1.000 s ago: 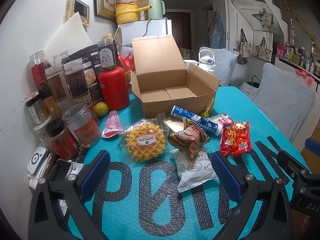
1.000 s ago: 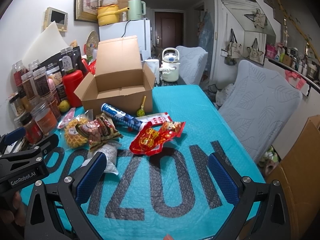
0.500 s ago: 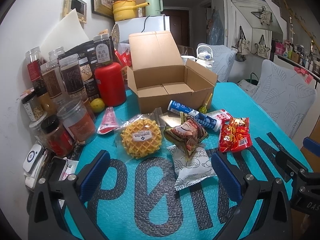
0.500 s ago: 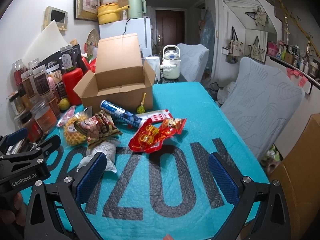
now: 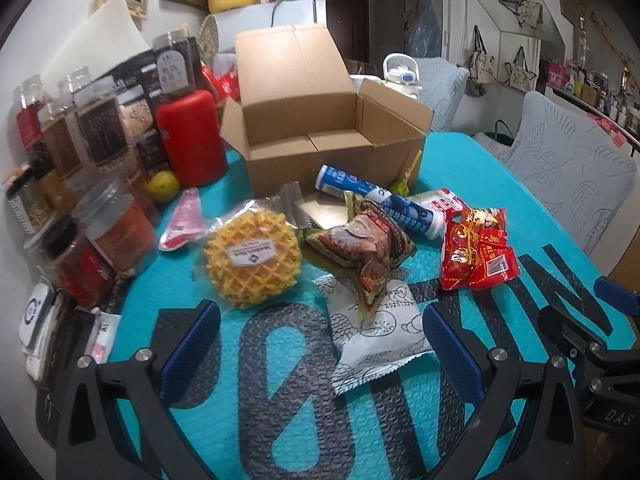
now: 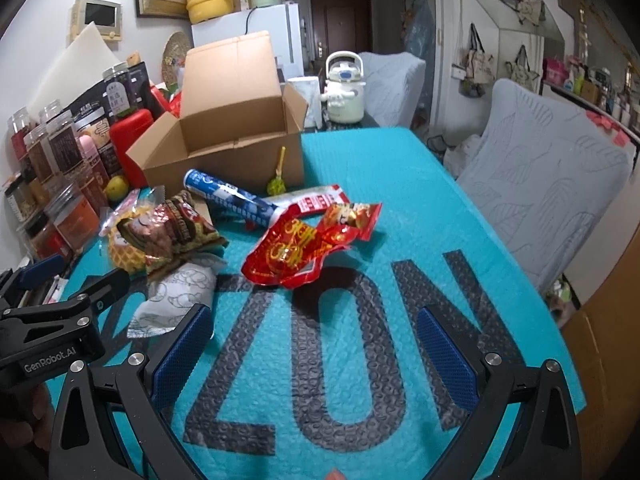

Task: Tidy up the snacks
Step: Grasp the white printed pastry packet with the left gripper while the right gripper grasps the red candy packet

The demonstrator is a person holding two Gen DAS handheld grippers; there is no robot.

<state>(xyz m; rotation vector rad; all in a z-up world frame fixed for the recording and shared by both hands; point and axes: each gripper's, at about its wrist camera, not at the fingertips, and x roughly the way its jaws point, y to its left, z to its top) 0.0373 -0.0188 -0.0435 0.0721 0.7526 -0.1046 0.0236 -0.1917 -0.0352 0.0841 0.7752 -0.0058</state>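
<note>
An open, empty cardboard box [image 5: 320, 136] [image 6: 236, 140] stands on the teal table cover [image 5: 480, 184]. In front of it lie a wrapped yellow waffle [image 5: 252, 258], a brown-green snack bag [image 5: 360, 244] [image 6: 172, 232], a white pastry bag [image 5: 376, 336] [image 6: 176, 296], a blue tube [image 5: 380, 200] [image 6: 228, 196], a red candy bag [image 5: 476, 256] [image 6: 304, 248] and a green lollipop [image 5: 402, 184]. My left gripper [image 5: 320, 344] is open, its fingers either side of the white bag's near end. My right gripper [image 6: 316, 344] is open over bare cover, nearer me than the red bag.
Jars [image 5: 100, 216], a red canister [image 5: 192, 136] and a lemon [image 5: 163, 186] crowd the left wall side. Covered chairs [image 6: 552, 184] stand to the right of the table. A white kettle [image 6: 344, 88] sits behind the box. The left gripper's body [image 6: 48, 320] shows low left in the right wrist view.
Both grippers have moved forward toward the snacks, which now look larger and closer. Both stay open; the snacks have not moved.
</note>
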